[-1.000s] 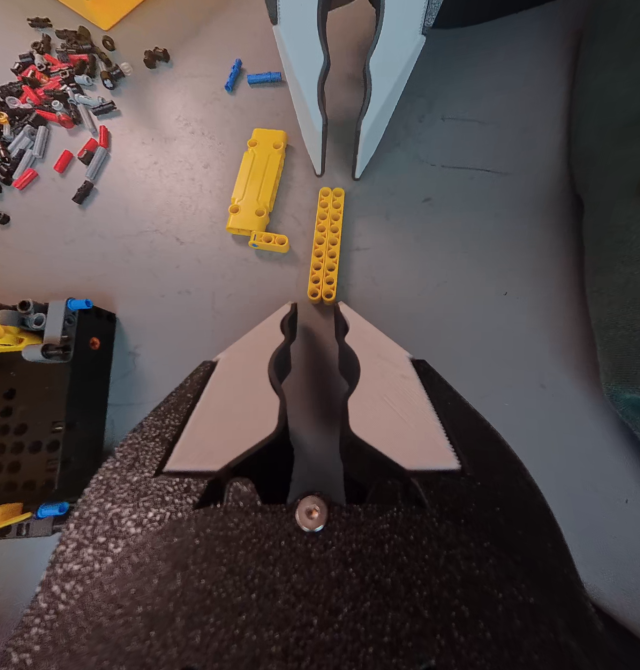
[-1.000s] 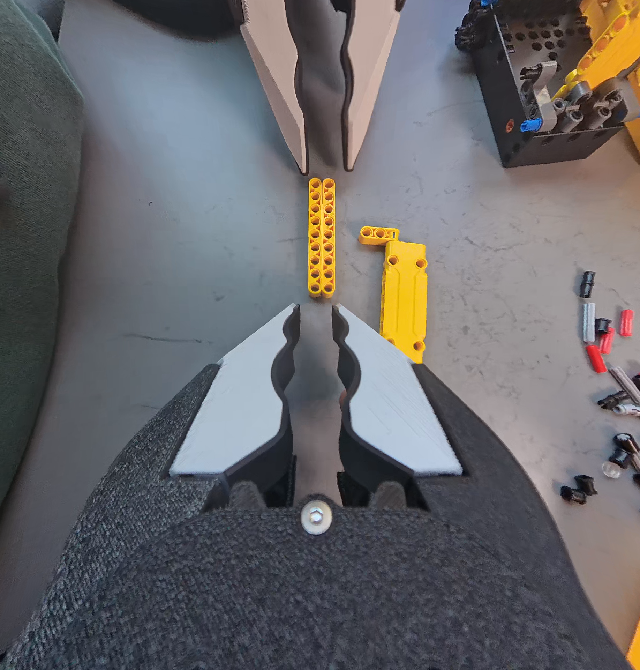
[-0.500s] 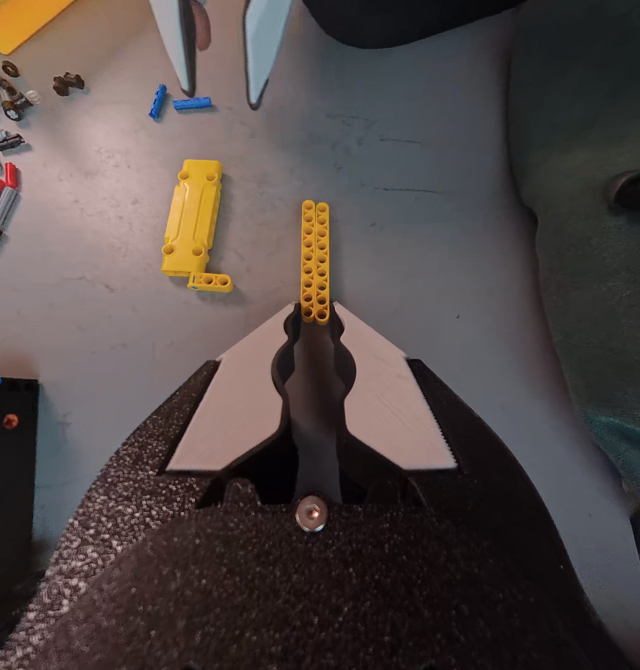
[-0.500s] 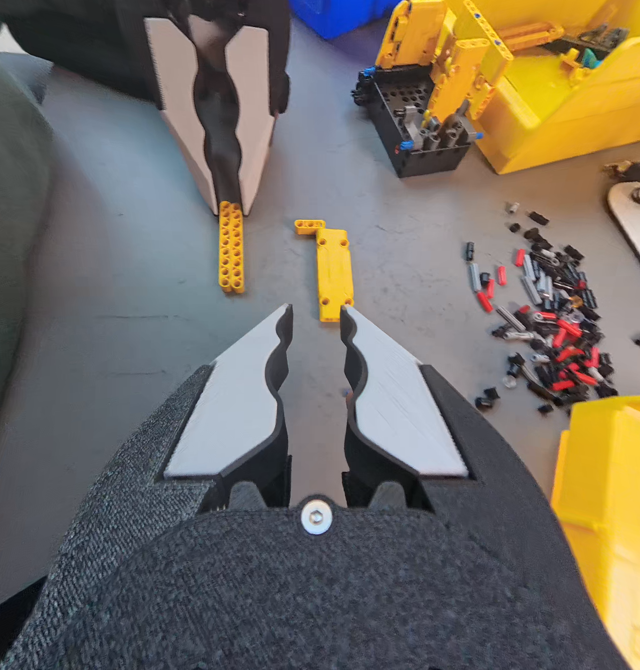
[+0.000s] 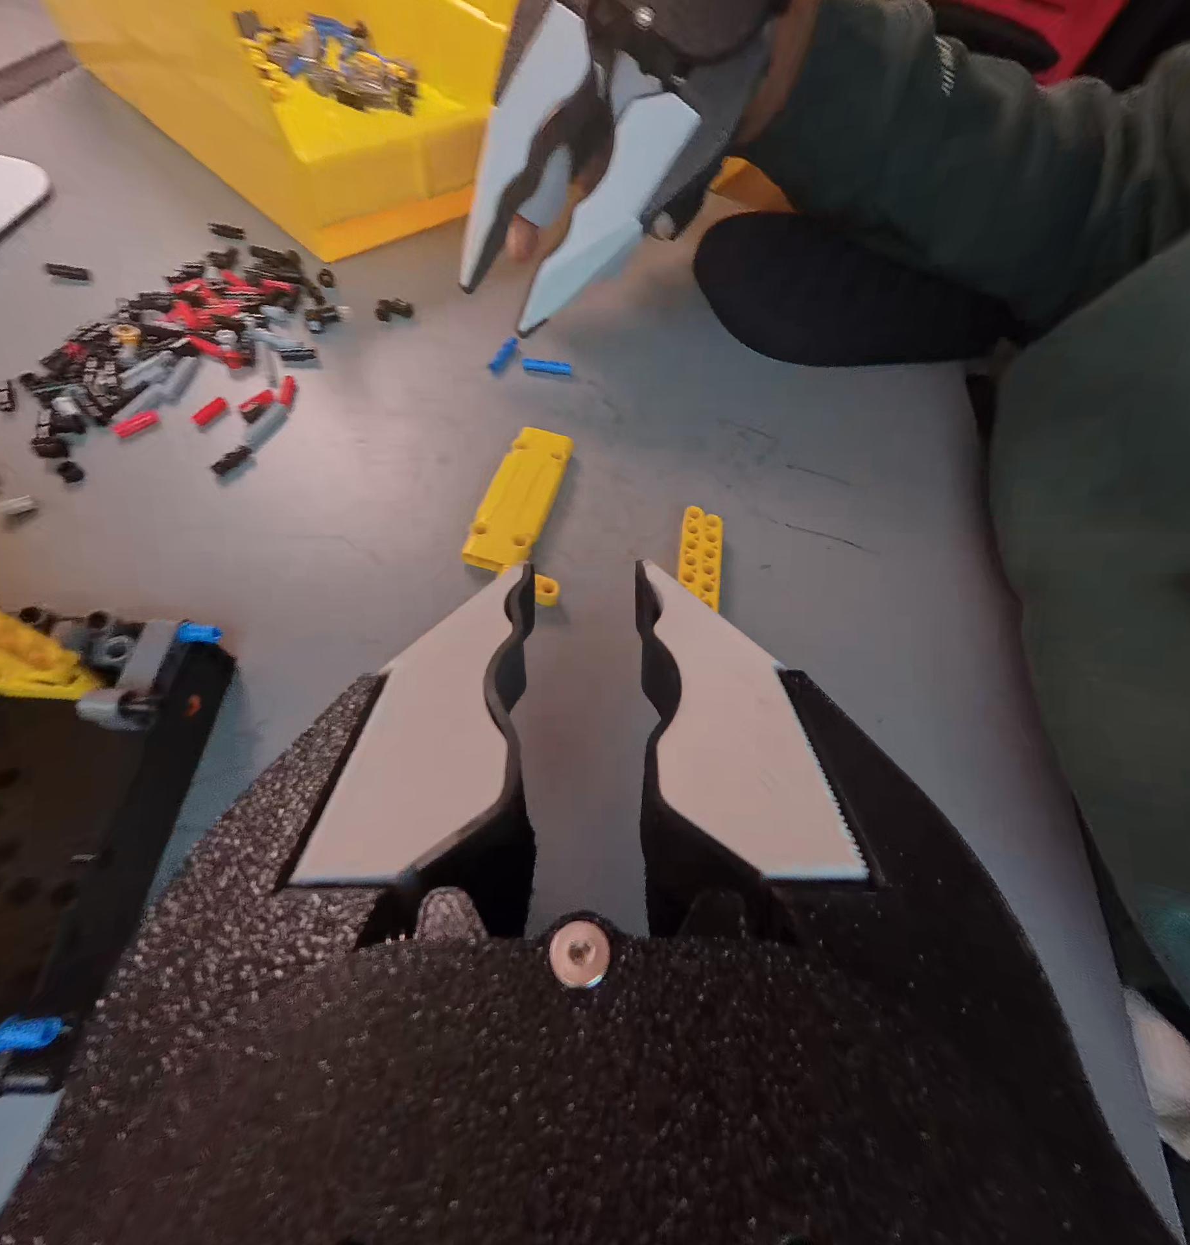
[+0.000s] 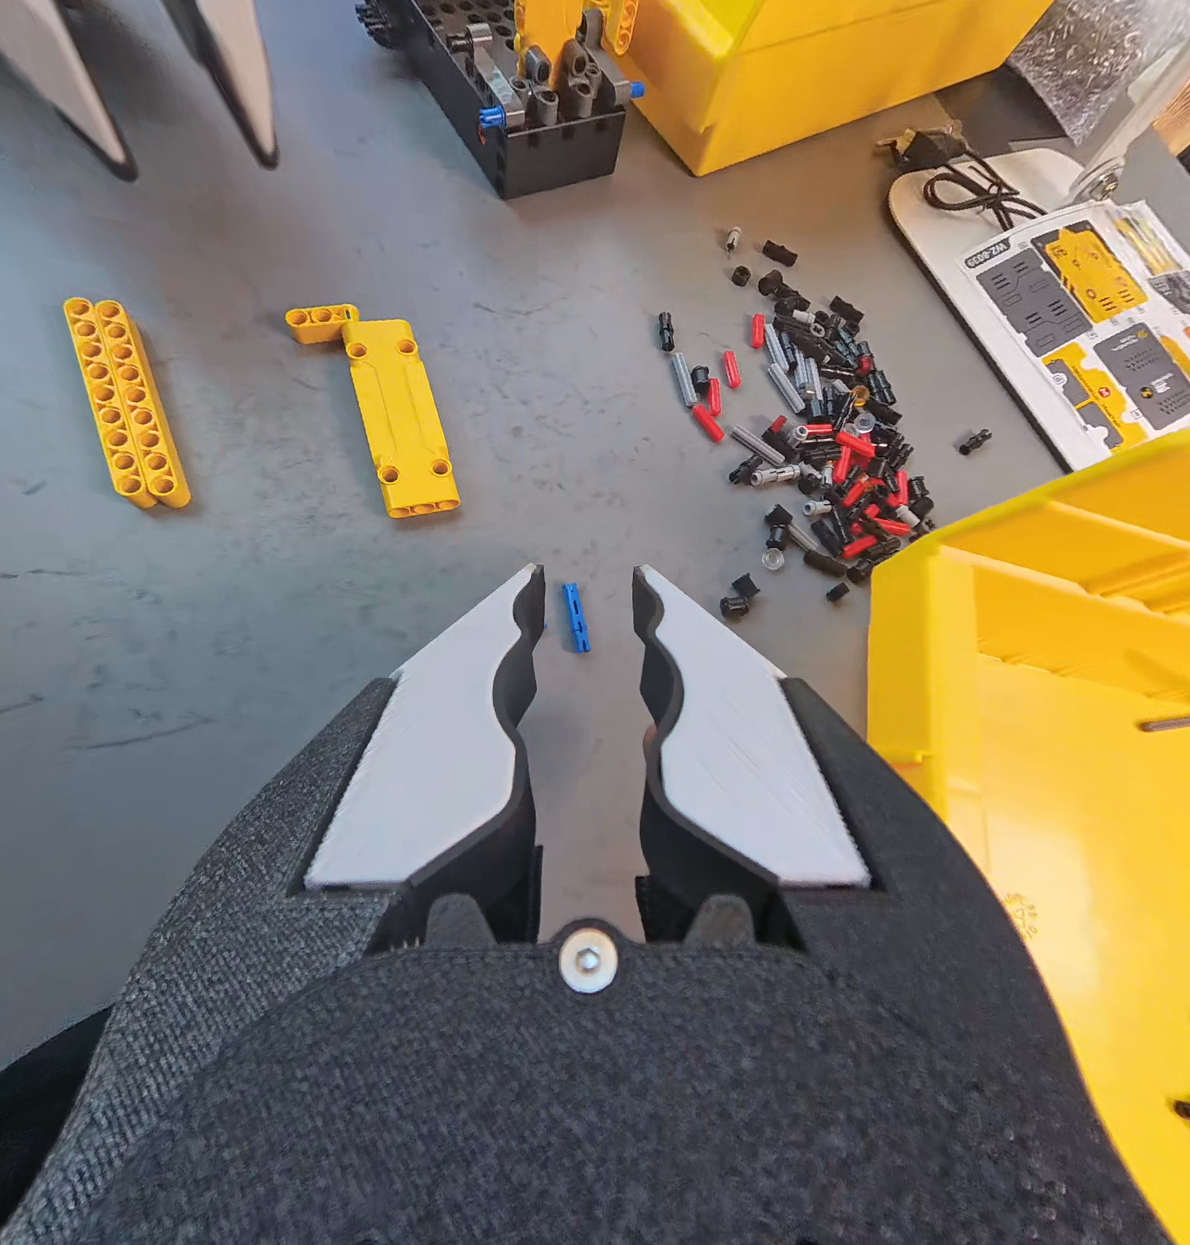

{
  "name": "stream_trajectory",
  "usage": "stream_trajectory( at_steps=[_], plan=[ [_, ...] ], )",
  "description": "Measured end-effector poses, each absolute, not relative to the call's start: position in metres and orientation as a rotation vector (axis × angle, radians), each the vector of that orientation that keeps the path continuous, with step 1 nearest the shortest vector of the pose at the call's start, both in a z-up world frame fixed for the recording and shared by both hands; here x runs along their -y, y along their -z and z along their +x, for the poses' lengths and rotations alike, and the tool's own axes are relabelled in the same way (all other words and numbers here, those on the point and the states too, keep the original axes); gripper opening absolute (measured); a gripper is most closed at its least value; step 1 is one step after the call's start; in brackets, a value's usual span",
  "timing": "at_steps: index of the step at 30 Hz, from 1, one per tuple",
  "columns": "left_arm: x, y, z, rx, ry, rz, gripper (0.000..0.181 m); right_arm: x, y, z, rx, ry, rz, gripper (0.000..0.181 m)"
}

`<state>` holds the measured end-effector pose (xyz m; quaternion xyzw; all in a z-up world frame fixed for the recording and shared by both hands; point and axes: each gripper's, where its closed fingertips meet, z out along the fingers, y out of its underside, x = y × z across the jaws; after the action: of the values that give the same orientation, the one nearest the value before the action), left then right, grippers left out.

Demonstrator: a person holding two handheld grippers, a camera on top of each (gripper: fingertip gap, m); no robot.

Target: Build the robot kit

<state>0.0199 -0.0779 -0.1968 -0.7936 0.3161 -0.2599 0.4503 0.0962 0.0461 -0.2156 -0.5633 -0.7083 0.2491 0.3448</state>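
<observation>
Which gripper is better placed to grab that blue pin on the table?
Right. The right gripper is open with the blue pin lying between its fingertips. The left gripper is open too, but sits back by the yellow beams, well short of the pin.

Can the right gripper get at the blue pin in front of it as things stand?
Probably yes. The right gripper is open and empty, and the blue pin lies flat on the grey table between its fingertips, with nothing over or against it.

Two yellow beams (image 6: 126, 403), one yellow panel (image 6: 400, 414), two blue pins (image 5: 530, 359), two yellow bins (image 6: 1050, 707)
</observation>
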Motion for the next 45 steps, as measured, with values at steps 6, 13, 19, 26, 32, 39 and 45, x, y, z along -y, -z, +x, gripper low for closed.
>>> stream_trajectory(
  at_steps=[6, 13, 19, 26, 32, 39, 45],
  plan=[
    [0.046, 0.155, -0.016, -0.476, 0.585, -1.76, 0.039, -0.04, 0.217, 0.095, 1.862, -0.683, -1.452, 0.03],
    [0.041, 0.099, -0.049, -0.292, 0.509, -1.42, 0.055, -0.03, 0.215, 0.086, 1.862, -0.728, -1.394, 0.037],
    [0.034, 0.079, -0.056, -0.233, 0.498, -1.305, 0.084, -0.006, 0.214, 0.079, 1.912, -0.836, -1.341, 0.024],
    [0.01, 0.087, -0.053, -0.295, 0.346, -1.396, 0.022, 0.001, 0.192, 0.044, 1.747, -0.953, -1.292, 0.014],
    [0.008, 0.115, -0.034, -0.478, 0.27, -1.52, 0.001, 0.0, 0.203, 0.046, 1.79, -0.873, -1.281, 0.003],
    [0.021, 0.146, -0.002, -0.633, 0.376, -1.639, 0.013, 0.013, 0.23, 0.059, 1.972, -0.803, -1.334, 0.032],
    [0.027, 0.162, 0.007, -0.708, 0.38, -1.714, 0.018, 0.013, 0.238, 0.056, 2.032, -0.743, -1.41, 0.029]
  ],
)
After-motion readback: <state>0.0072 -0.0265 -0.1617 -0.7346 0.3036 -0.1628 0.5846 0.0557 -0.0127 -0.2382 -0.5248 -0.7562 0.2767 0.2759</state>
